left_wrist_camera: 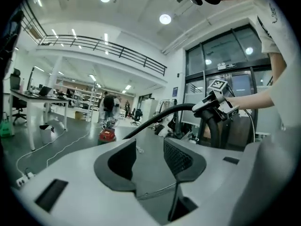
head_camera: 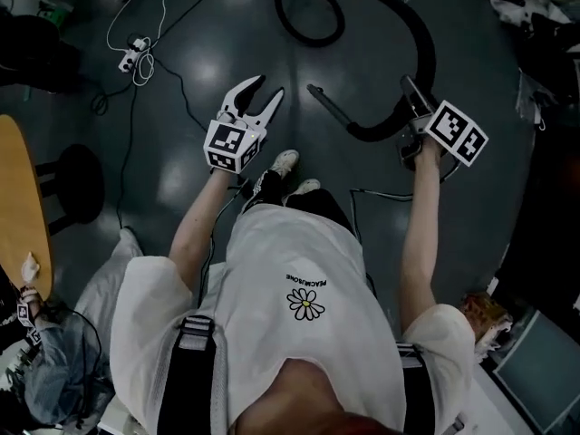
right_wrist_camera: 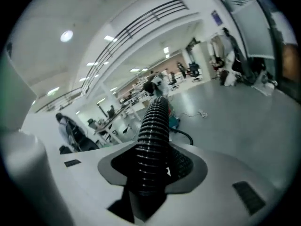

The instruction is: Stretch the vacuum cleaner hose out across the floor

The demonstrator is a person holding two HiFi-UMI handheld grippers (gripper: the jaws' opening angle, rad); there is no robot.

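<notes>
The black ribbed vacuum hose (head_camera: 422, 51) loops at the top of the head view, arcs right and curves back to a stiff end piece (head_camera: 328, 107) lying on the grey floor. My right gripper (head_camera: 414, 98) is shut on the hose near that bend. In the right gripper view the hose (right_wrist_camera: 154, 126) runs straight out between the jaws of the right gripper (right_wrist_camera: 153, 166). My left gripper (head_camera: 263, 93) hovers open left of the end piece, apart from it. Its own view shows the left gripper (left_wrist_camera: 150, 161) with nothing between the jaws, the hose (left_wrist_camera: 160, 114) and a red vacuum cleaner (left_wrist_camera: 107, 135) far off.
A wooden round table (head_camera: 16, 198) and a black stool (head_camera: 78, 181) stand at the left. A white power strip (head_camera: 132, 57) with cables lies at the upper left. The person's shoes (head_camera: 288, 163) are below the left gripper. Clutter sits at the upper right (head_camera: 530, 7).
</notes>
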